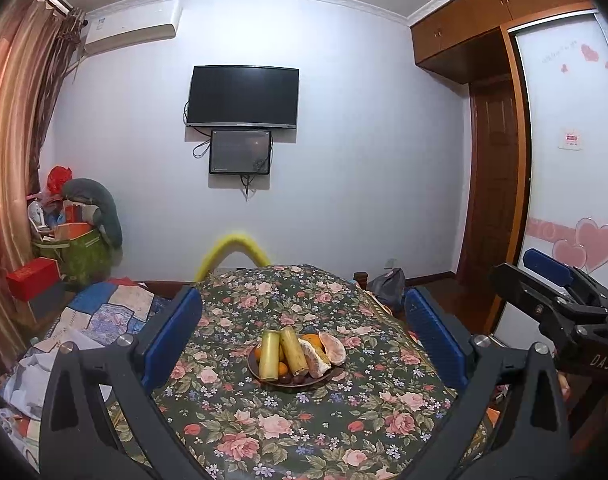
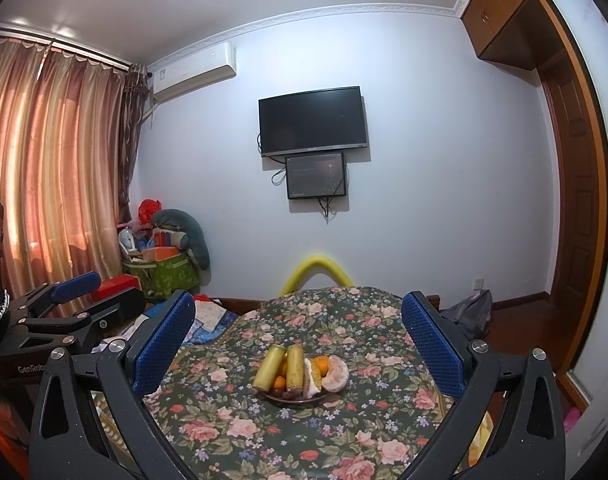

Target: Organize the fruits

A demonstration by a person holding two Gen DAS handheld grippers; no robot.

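A dark plate (image 1: 264, 376) of fruit stands on the table with a floral cloth (image 1: 304, 432). On it lie two yellow-green sugarcane pieces (image 1: 282, 354), pomelo segments (image 1: 324, 354), small oranges (image 1: 282, 369) and dark round fruits (image 1: 292, 379). The plate also shows in the right wrist view (image 2: 304, 398). My left gripper (image 1: 302, 336) is open and empty, held back from the plate. My right gripper (image 2: 298, 344) is open and empty, also short of the plate. It shows at the right edge of the left wrist view (image 1: 556, 284); the left one shows at the left edge of the right wrist view (image 2: 74, 292).
A bed with a patchwork quilt (image 1: 104, 312) lies left of the table. A yellow foam arch (image 1: 232, 248) rises behind the table's far edge. A green bag of clutter (image 1: 80, 252) and red box (image 1: 32, 278) stand by the curtain. A wardrobe and door are at right.
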